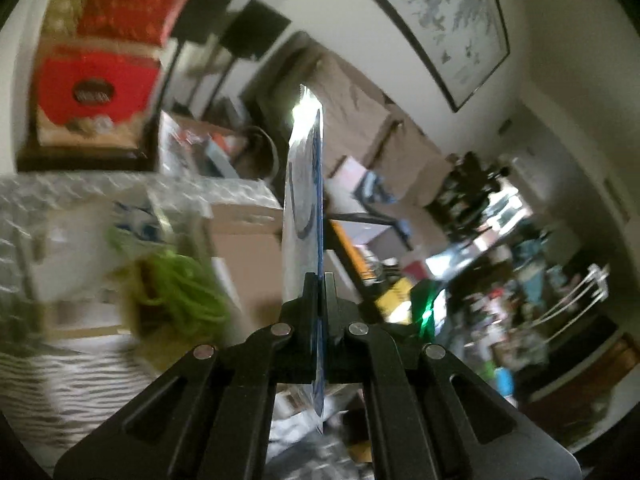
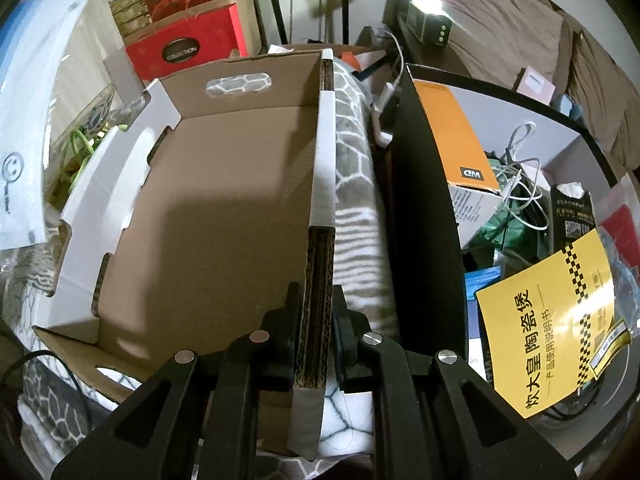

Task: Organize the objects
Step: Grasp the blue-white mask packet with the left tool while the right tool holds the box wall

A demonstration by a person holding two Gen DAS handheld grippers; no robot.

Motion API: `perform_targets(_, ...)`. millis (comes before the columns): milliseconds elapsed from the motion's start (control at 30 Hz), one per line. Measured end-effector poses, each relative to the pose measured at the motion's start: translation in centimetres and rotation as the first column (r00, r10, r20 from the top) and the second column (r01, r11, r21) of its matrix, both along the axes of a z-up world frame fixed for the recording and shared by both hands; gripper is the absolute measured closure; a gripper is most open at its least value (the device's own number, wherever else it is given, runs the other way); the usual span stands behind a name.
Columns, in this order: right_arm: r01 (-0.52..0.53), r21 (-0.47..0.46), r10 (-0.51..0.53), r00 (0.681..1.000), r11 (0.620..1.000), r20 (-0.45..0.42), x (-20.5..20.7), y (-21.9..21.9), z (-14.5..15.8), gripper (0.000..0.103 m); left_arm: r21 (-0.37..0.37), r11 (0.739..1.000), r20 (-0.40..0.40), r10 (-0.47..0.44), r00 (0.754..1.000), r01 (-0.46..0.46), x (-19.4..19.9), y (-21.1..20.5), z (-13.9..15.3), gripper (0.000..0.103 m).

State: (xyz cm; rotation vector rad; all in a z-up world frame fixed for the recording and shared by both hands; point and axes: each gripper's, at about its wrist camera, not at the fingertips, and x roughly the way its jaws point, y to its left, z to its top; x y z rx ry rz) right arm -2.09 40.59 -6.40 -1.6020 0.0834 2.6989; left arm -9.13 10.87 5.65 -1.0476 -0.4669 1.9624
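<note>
Meanwhile, both claws are clamped on something. The left gripper (image 1: pixel 319 280) pinches a thin, glossy plastic packet (image 1: pixel 304 200) edge-on between its closed fingers; the packet stands upright out of the jaws, catching glare at its top, a blue printed edge and a dark curved shape showing through. That view is blurred, tilted toward a wall with a framed picture (image 1: pixel 436 20), stacked red gift boxes (image 1: pixel 96 88) at far left and a tangle of green cord (image 1: pixel 180 292) nearer.

The right gripper (image 2: pixel 318 308) is closed on the right-hand wall of an open cardboard box (image 2: pixel 208 208), its fingers astride the layered corrugated edge. The box is brown inside with white-faced flaps and an oval handle hole in its far wall; nothing lies in it. It rests on a grey-and-white patterned blanket (image 2: pixel 356 200).

Just right of the blanket stands a black bin (image 2: pixel 428 220), crowded with an orange-and-white carton (image 2: pixel 460 136), white cables (image 2: pixel 520 184), a dark pouch (image 2: pixel 568 212) and a yellow instruction booklet (image 2: pixel 544 320) with Chinese lettering. A white bag (image 2: pixel 24 152) with a smiley face hangs at left.
</note>
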Motion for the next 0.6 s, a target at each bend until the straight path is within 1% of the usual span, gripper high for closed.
perform_targets(33, 0.0, 0.001, 0.0, 1.0, 1.0, 0.0, 0.0, 0.0, 0.0, 0.09, 0.023, 1.0, 0.028, -0.008, 1.0, 0.007, -0.6, 0.7, -0.4, 0.102)
perform_targets(133, 0.002, -0.003, -0.002, 1.0, 1.0, -0.001, 0.0, 0.0, 0.0, 0.09, 0.056, 0.998, 0.09, -0.008, 0.996, 0.003, -1.9, 2.8, -2.2, 0.102)
perform_targets(233, 0.006, -0.007, -0.006, 1.0, 1.0, -0.002, 0.0, 0.1, 0.1, 0.09, 0.071, 0.997, 0.157, 0.001, 0.988, -0.012, -3.4, 4.6, -4.5, 0.102)
perform_targets(300, 0.008, -0.008, -0.008, 1.0, 1.0, -0.002, 0.0, 0.0, 0.1, 0.09, 0.073, 0.997, 0.215, 0.008, 0.977, -0.024, -4.3, 5.8, -6.5, 0.102)
perform_targets(333, 0.008, -0.007, -0.008, 1.0, 1.0, -0.002, 0.0, 0.0, 0.1, 0.09, 0.068, 0.997, 0.242, 0.014, 0.97, -0.031, -4.6, 6.4, -7.4, 0.102)
perform_targets(433, 0.008, -0.007, -0.008, 1.0, 1.0, -0.002, 0.0, 0.0, 0.1, 0.09, 0.049, 0.997, 0.285, 0.041, 0.958, -0.057, -5.3, 7.7, -9.5, 0.102)
perform_targets(500, 0.009, -0.007, -0.009, 1.0, 1.0, -0.002, 0.0, 0.0, 0.1, 0.09, 0.037, 0.997, 0.304, 0.057, 0.951, -0.072, -5.5, 8.4, -10.4, 0.102)
perform_targets(600, 0.011, -0.011, -0.011, 1.0, 1.0, -0.003, 0.2, 0.0, 0.1, 0.09, -0.003, 0.998, 0.324, 0.063, 0.944, -0.065, -5.3, 9.5, -11.2, 0.102)
